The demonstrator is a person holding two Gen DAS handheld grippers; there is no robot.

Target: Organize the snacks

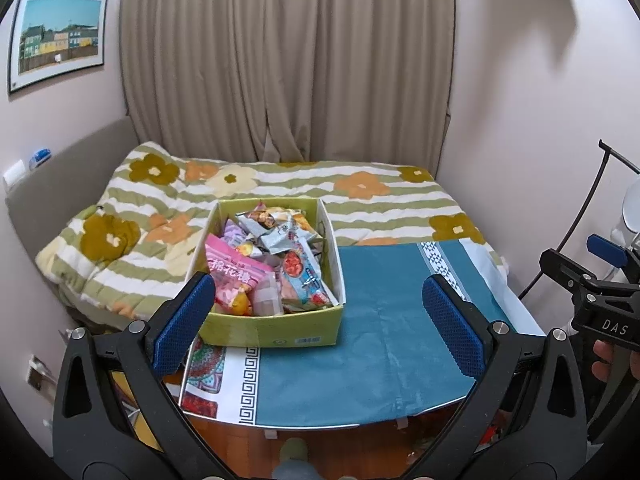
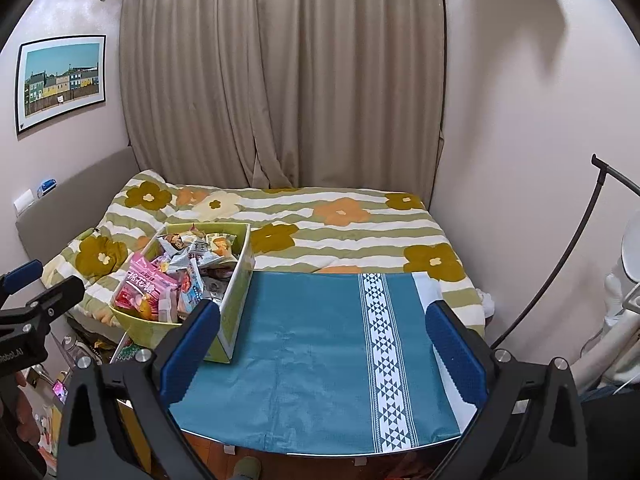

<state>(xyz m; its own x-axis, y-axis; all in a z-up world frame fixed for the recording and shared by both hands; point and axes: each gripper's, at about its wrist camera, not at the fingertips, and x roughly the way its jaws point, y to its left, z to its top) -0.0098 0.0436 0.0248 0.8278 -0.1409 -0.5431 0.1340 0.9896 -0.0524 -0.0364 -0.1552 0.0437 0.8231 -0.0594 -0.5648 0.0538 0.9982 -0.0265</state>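
One green box [image 1: 276,330] stands at the left end of a table under a teal cloth [image 1: 380,320], which butts against a bed [image 1: 360,200]. The box is heaped with snack packets [image 1: 276,256], all inside its walls; none lies on the cloth.

The left gripper [image 1: 319,328] hangs in front of the box, fingers spread, nothing between them. The right gripper [image 2: 322,350] hangs over bare cloth, likewise spread and empty.

This scene fits either a jumbled box awaiting sorting or packets just gathered in, so the stage cannot be settled.

Handling judgement: the packets are slippery film and overlap; any grasp is best taken on a sealed edge of the topmost one, such as the pink packet [image 1: 236,276], lifting straight up so neighbours do not spill.

Count: box, one; grippers, two; packets, perhaps ten, the heap hiding the lower ones.
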